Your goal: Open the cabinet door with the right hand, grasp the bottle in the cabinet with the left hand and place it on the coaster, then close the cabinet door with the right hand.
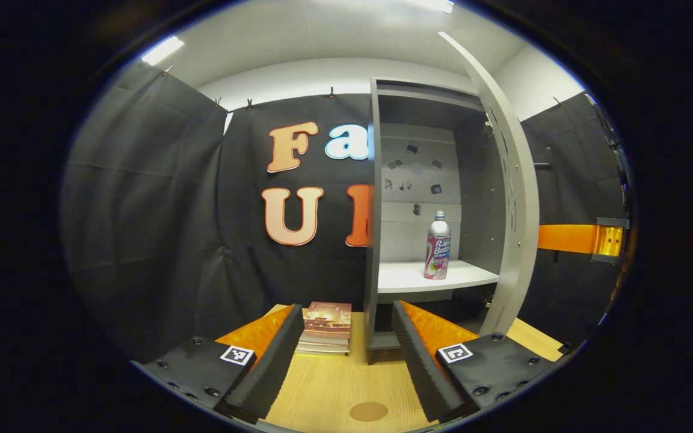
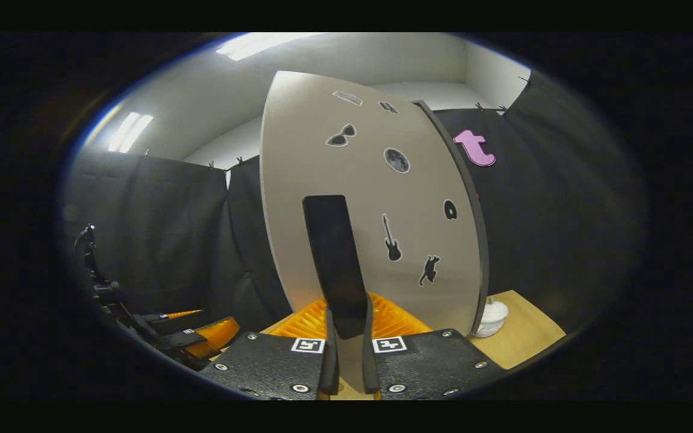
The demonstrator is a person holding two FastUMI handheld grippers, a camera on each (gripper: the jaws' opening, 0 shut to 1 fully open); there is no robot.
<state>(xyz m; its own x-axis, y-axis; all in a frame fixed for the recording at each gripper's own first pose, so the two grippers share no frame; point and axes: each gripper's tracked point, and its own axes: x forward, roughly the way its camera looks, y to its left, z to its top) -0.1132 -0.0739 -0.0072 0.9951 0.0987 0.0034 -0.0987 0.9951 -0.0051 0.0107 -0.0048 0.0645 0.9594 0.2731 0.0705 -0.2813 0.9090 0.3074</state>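
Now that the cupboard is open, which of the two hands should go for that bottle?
Probably the left. Its tool is open and faces the bottle standing on the cabinet shelf. The right tool is shut on the door handle, holding the door open.

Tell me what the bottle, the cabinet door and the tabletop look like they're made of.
Bottle: likely aluminium, with a bare silvery shoulder and cap above a glossy printed wrap.
Cabinet door: probably painted or laminated board, matt pale grey, flat, thin-edged, with stickers on it; its dark handle may be plastic or coated metal.
Tabletop: light wood or wood-look laminate, straight grain lines, low sheen.
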